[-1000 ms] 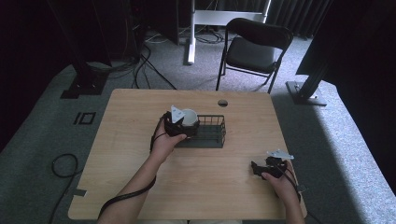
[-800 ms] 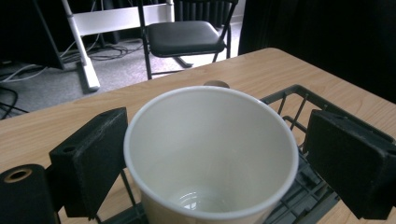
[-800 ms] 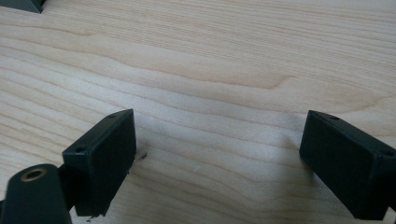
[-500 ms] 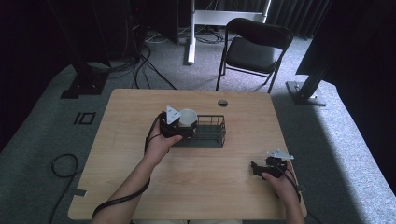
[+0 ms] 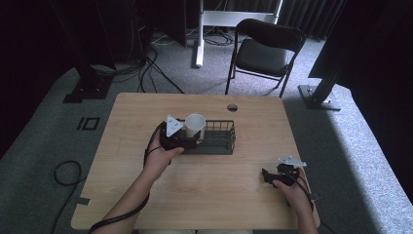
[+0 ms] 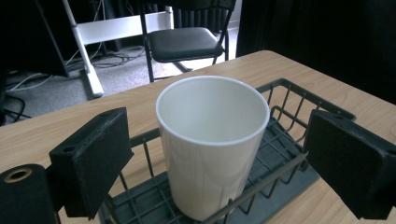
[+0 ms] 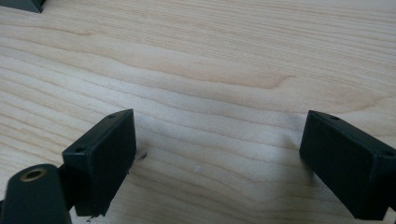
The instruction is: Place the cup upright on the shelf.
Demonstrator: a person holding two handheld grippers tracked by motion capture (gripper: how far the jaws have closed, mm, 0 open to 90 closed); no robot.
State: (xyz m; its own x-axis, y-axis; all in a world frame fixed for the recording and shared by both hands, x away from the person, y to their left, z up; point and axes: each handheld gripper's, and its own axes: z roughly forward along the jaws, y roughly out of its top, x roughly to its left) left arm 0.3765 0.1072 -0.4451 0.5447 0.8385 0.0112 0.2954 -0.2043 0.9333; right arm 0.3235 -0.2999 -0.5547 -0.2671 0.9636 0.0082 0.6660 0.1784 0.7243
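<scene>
Left gripper [image 6: 215, 154], jaws spread, flanks the white paper cup [image 6: 212, 144] in the dark wire basket [image 6: 289, 100] (upright): pinch gently, mid-wall, avoiding crushing.

Your cup [image 6: 212, 140] is plain white, inside and out, with no print. The wire basket [image 6: 285, 140] it stands in is dark grey. Both of your tools, left [image 5: 181, 139] and right [image 5: 272, 176], are black with pale grey plates on top. The worktop [image 5: 214, 190] is light wood with wavy grain.
</scene>
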